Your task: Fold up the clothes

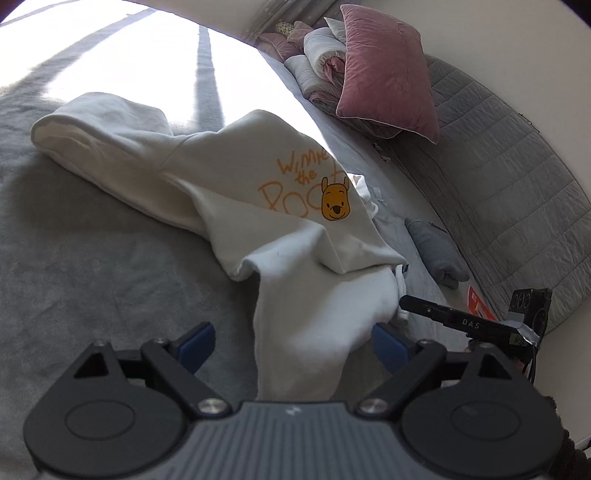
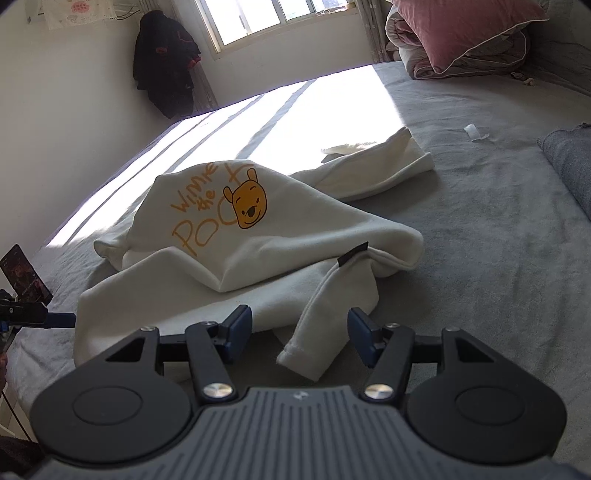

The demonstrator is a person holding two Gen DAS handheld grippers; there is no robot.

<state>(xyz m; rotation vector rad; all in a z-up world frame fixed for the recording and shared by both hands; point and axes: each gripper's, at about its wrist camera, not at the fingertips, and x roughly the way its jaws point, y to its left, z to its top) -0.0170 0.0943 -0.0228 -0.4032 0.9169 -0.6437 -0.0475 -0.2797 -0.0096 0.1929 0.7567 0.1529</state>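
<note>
Right gripper [image 2: 300, 338] open, jaws wide apart, hovering over a sleeve cuff [image 2: 306, 360] of the cream sweatshirt [image 2: 258, 254]. Sweatshirt lying crumpled on the grey bed [image 2: 480, 240], bear print [image 2: 249, 203] facing up. Pink pillow [image 2: 461, 26] on folded bedding at far right. Dark coat [image 2: 166, 55] hanging beside the window [image 2: 258, 18].
</note>
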